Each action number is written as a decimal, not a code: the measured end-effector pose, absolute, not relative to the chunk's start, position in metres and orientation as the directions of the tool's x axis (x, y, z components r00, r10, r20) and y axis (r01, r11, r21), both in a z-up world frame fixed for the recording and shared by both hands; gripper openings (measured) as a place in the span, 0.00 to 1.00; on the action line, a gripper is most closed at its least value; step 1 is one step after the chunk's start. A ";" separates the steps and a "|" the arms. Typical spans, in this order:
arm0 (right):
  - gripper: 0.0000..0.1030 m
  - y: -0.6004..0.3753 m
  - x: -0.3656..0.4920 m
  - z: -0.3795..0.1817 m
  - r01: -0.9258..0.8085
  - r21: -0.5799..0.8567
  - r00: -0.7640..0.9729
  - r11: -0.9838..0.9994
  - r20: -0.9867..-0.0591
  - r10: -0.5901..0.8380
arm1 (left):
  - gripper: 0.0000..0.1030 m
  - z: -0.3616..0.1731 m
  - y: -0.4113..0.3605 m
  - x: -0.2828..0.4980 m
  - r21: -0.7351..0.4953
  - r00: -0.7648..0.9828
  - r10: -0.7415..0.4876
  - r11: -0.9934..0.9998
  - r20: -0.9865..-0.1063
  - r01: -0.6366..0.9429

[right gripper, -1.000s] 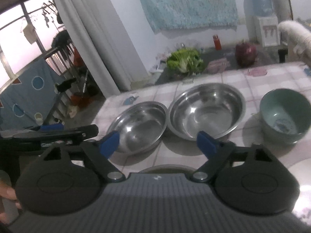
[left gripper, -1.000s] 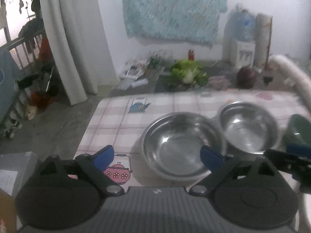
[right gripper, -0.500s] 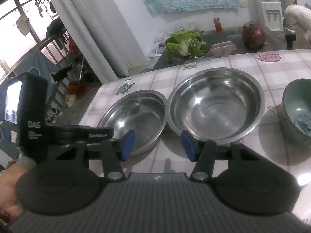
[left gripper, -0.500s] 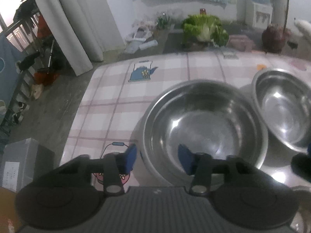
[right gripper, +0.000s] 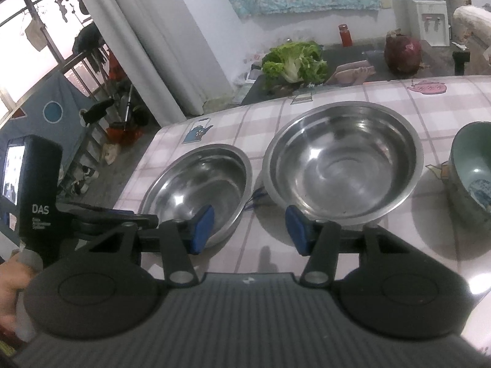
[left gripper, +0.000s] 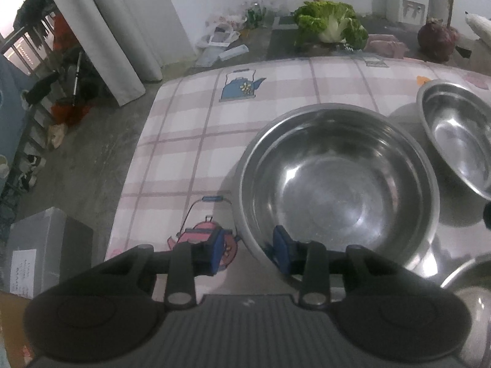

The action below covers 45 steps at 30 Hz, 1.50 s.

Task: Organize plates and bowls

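Note:
Two steel bowls sit side by side on the checked tablecloth. The left bowl (left gripper: 337, 181) (right gripper: 199, 184) fills the left wrist view. My left gripper (left gripper: 250, 253) straddles its near rim, one pad outside and one pad inside, with the jaws partly closed and a gap still showing. The right steel bowl (right gripper: 343, 159) (left gripper: 457, 135) stands beside it. My right gripper (right gripper: 250, 230) is open and empty, hovering over the table just in front of the gap between the two bowls. A green ceramic bowl (right gripper: 472, 174) stands at the right.
The table's left edge (left gripper: 135, 159) drops to the floor, where a grey box (left gripper: 40, 251) stands. The rim of another steel dish (left gripper: 466, 273) shows at lower right. Lettuce (right gripper: 294, 61) and a red cabbage (right gripper: 402, 52) lie on a surface behind the table.
My left gripper moved forward and down onto the left bowl's near rim and narrowed its jaws. My right gripper also narrowed and moved closer to the bowls.

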State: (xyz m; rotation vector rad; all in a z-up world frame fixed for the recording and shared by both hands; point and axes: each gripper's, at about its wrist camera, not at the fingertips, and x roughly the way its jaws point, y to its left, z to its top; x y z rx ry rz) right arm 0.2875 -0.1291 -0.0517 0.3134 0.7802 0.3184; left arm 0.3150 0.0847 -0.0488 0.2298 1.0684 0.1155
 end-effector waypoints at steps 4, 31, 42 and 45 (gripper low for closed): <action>0.50 -0.129 0.287 -0.051 -0.174 0.378 0.661 0.909 -0.640 0.393 | 0.37 -0.046 0.094 0.303 0.224 0.469 0.185 0.974 -0.864 0.028; 0.27 -0.092 0.349 -0.083 -0.106 0.475 0.496 0.874 -0.736 0.460 | 0.15 -0.046 0.112 0.333 0.120 0.487 0.133 0.991 -0.863 -0.059; 0.13 -0.087 0.343 -0.088 -0.148 0.489 0.462 0.859 -0.734 0.498 | 0.14 -0.039 0.121 0.307 0.069 0.467 0.069 0.997 -0.881 -0.018; 0.12 -0.089 0.346 -0.090 -0.137 0.488 0.461 0.862 -0.738 0.492 | 0.16 -0.041 0.122 0.312 0.064 0.460 0.070 0.998 -0.885 -0.028</action>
